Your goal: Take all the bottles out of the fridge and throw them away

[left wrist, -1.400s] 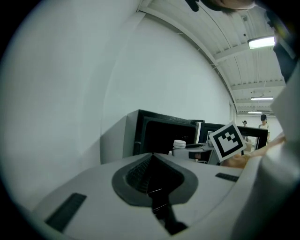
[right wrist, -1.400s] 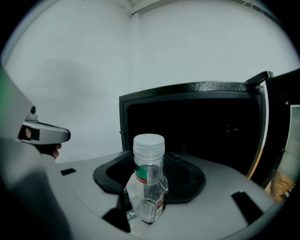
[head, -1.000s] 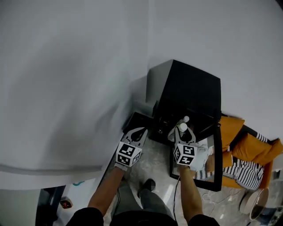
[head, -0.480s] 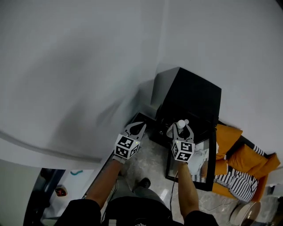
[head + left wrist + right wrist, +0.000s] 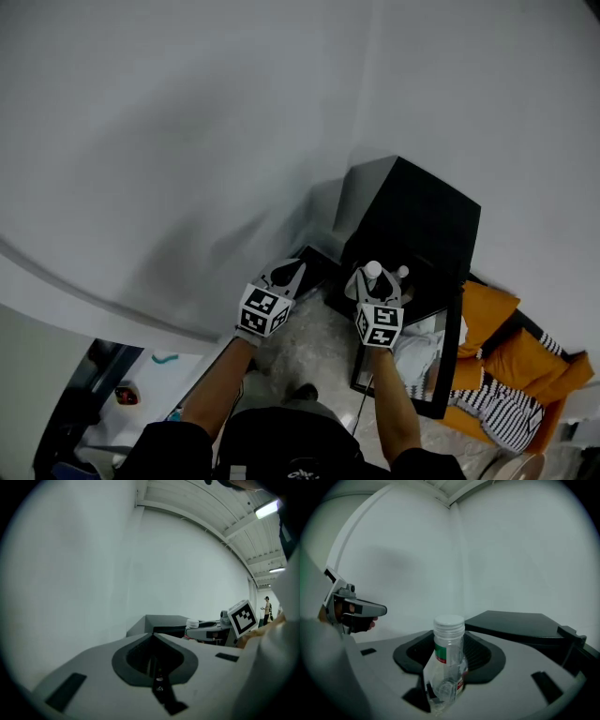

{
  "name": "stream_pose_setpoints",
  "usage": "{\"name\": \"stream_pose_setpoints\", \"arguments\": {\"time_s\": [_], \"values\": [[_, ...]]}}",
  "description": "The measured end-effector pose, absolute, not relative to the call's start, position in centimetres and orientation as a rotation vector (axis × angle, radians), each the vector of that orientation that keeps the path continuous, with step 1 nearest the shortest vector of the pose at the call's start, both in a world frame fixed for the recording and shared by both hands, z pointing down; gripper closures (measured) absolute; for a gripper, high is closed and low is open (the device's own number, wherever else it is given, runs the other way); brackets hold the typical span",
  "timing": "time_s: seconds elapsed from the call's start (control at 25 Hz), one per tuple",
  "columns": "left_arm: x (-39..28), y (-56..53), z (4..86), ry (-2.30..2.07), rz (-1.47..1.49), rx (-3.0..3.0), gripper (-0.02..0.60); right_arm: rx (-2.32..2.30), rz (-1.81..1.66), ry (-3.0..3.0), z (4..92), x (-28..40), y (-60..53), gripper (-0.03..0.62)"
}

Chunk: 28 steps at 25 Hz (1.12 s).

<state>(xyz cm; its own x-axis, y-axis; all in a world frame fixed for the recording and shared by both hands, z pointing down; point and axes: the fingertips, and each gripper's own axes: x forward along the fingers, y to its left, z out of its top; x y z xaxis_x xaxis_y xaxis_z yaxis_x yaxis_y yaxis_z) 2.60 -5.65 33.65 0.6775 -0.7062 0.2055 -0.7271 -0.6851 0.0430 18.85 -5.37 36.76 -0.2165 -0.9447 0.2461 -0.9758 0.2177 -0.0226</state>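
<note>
Inspection of the right gripper [image 5: 449,641] finds its jaws standing apart and clamped on a clear plastic bottle [image 5: 446,672], which rises upright between them. We note a white screw cap [image 5: 449,624] at its top and a green and red label band just below the neck. The bottle is held in the air, out in front of the black fridge [image 5: 422,220], near its open front and not resting on any surface. In the right gripper view the fridge's dark top lies beyond the bottle and to the right. The left gripper [image 5: 153,637] has its jaws fully together with nothing between them, and it hangs beside the right one, apart from it and clear of the fridge. Both grippers point slightly below level toward the fridge and the white wall [image 5: 187,141] behind it. The fridge door [image 5: 453,375] hangs open at the right of the head view, its framed panel hanging over the speckled floor [image 5: 319,347]. We record a second small white round object [image 5: 401,273] just beside the right jaws (we cannot tell from these views what it is). An orange seat [image 5: 525,352] with a striped cloth [image 5: 497,398] on it stands to the right of the door. The person's two forearms reach forward from the lower edge of the head view, with one shoe [image 5: 305,392] visible between them.
</note>
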Motion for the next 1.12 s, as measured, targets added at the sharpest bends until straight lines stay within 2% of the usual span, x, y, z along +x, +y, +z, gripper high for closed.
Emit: {"name": "stream_pose_setpoints", "arguments": {"time_s": [0.68,1.12], "values": [[-8.0,-10.8,35.3,-1.279,0.244,2.681,0.583,1.631,0.261,-2.395,38.4,6.0,-11.6,0.398],[-12.3,-16.5,40.5,-1.095,0.282,2.692,0.583,1.669,0.360,-2.281,45.0,0.0,-19.0,0.397]]}}
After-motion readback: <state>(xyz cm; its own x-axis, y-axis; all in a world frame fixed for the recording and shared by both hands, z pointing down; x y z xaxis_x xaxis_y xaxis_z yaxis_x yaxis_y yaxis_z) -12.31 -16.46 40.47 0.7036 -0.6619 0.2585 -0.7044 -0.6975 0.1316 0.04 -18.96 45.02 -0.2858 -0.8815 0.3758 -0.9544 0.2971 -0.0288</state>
